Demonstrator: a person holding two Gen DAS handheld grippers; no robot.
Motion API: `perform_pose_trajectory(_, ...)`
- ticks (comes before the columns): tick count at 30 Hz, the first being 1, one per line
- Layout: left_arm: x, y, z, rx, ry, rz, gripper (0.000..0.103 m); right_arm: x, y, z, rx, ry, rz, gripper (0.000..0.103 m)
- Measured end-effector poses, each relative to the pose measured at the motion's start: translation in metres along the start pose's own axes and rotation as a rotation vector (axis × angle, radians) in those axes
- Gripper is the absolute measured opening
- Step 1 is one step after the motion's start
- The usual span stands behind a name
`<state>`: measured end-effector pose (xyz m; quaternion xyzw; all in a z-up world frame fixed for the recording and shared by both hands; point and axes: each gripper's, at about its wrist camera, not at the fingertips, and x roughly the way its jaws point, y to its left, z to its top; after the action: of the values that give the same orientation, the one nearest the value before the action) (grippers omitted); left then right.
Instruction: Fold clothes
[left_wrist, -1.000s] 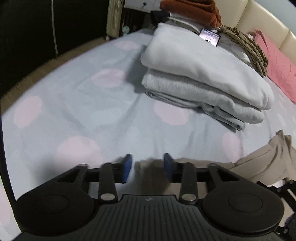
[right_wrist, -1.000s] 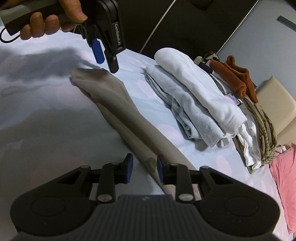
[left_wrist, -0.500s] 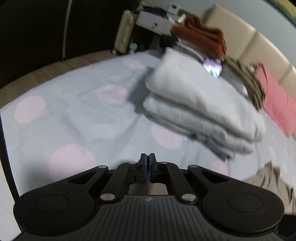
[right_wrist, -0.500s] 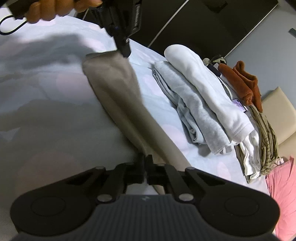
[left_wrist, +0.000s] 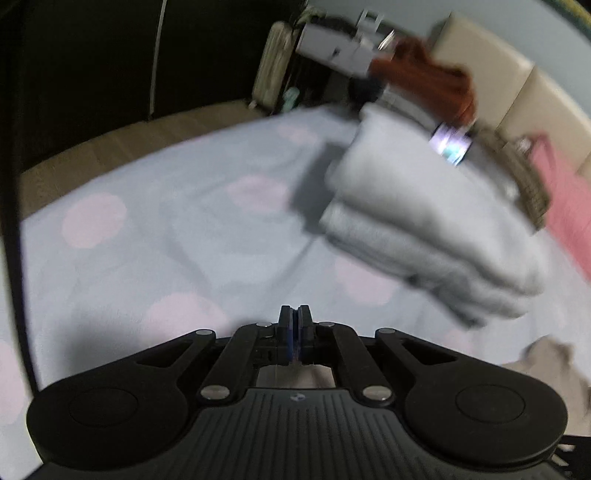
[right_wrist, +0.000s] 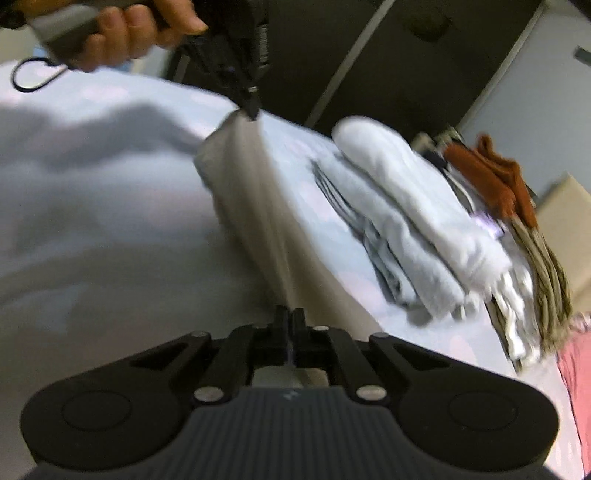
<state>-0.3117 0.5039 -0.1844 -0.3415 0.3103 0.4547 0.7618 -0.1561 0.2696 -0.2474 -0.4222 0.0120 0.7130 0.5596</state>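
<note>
A long beige garment (right_wrist: 251, 206) stretches across the bed between my two grippers. In the right wrist view my right gripper (right_wrist: 290, 321) is shut on its near end. My left gripper (right_wrist: 251, 109), held by a hand (right_wrist: 122, 33), pinches the far end and holds it a little off the sheet. In the left wrist view my left gripper (left_wrist: 294, 319) is shut, and beige cloth (left_wrist: 295, 376) shows just behind its fingers. More of the garment (left_wrist: 546, 362) bunches at the lower right. Both views are motion-blurred.
A stack of folded grey and white clothes (right_wrist: 424, 221) lies right of the garment on the dotted blue sheet (left_wrist: 166, 240). Behind it are a rust garment (right_wrist: 495, 177), a striped olive one (right_wrist: 546, 266), a pink pillow (left_wrist: 565, 206) and a padded headboard (left_wrist: 524, 92). Wooden floor (left_wrist: 110, 144) borders the bed.
Both grippers went from open to shut on the beige garment. The left one has raised its end off the sheet, and the cloth now hangs taut between them.
</note>
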Motion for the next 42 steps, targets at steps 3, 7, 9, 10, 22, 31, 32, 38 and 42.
perform_pose_trajectory(3,0.010,-0.001,-0.005,0.041,-0.010,0.049,0.006,-0.001,0.005,-0.002,0.012,0.013,-0.015,0.010)
perform_pose_trajectory(7,-0.011,0.001,-0.020,0.060,-0.090,0.043,0.024,-0.029,-0.002,-0.010,0.068,-0.038,-0.028,0.024)
perform_pose_trajectory(9,-0.025,0.001,-0.034,0.105,-0.134,0.054,0.031,-0.043,-0.005,-0.017,0.103,-0.039,-0.034,0.024)
perform_pose_trajectory(10,-0.032,0.002,-0.040,0.124,-0.148,0.057,0.033,-0.049,-0.007,-0.021,0.123,-0.037,-0.034,0.024)
perform_pose_trajectory(22,-0.024,0.019,-0.065,0.053,-0.041,-0.131,0.001,-0.073,0.000,-0.029,0.188,-0.015,-0.028,0.024)
perform_pose_trajectory(31,-0.068,0.036,-0.070,-0.031,-0.004,-0.091,0.001,-0.085,0.002,-0.033,0.205,-0.011,-0.035,0.024)
perform_pose_trajectory(32,-0.069,0.034,-0.071,-0.018,0.002,-0.083,0.001,-0.086,0.003,-0.033,0.205,-0.010,-0.034,0.024)
perform_pose_trajectory(38,-0.036,0.022,-0.078,0.081,0.100,-0.021,0.003,-0.090,0.007,-0.036,0.218,-0.006,-0.033,0.024)
perform_pose_trajectory(42,-0.037,0.015,-0.080,0.122,0.099,0.020,0.013,-0.095,0.011,-0.039,0.207,0.013,-0.028,0.024)
